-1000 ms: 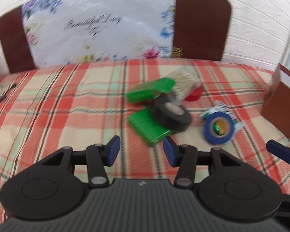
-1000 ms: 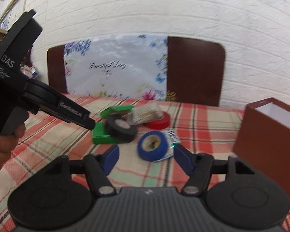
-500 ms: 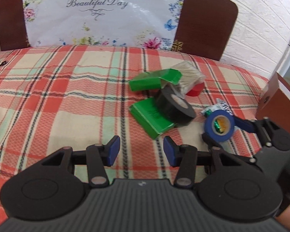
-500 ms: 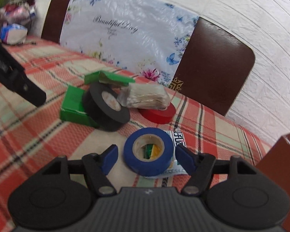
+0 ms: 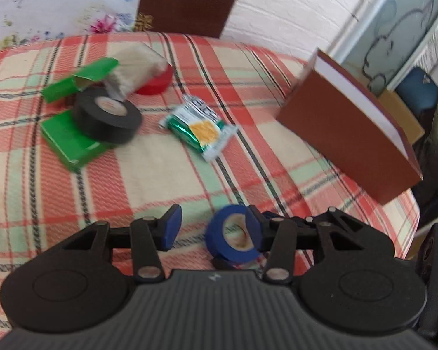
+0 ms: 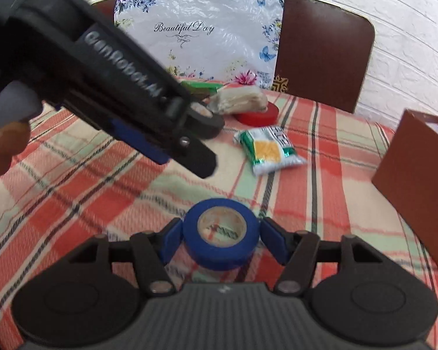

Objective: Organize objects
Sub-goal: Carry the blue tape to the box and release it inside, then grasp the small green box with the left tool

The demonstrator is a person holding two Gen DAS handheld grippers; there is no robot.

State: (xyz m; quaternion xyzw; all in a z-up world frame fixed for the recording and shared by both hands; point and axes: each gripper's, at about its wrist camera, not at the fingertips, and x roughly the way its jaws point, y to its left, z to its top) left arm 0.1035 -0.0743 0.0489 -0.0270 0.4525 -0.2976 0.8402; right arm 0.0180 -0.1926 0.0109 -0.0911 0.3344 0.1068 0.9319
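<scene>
My right gripper (image 6: 221,237) is shut on a blue tape roll (image 6: 221,243) and holds it above the plaid tablecloth (image 6: 108,192). The same roll shows in the left wrist view (image 5: 230,237), just beyond my left gripper (image 5: 210,226), which is open and empty. A green and orange snack packet (image 5: 200,129) lies bare on the cloth. A black tape roll (image 5: 106,115) leans on a green box (image 5: 70,143). Behind it are a second green box (image 5: 78,80), a clear bag (image 5: 134,70) and a red tape roll (image 5: 156,83).
An open brown box (image 5: 347,134) with a white inside stands at the right, also in the right wrist view (image 6: 417,175). A chair back with a flowered plastic cover (image 6: 207,35) stands behind the table. The left gripper's body (image 6: 108,73) crosses the upper left of the right wrist view.
My right gripper has closed on the blue tape roll and lifted it off the snack packet, toward me. My left gripper has swung right, toward the brown box.
</scene>
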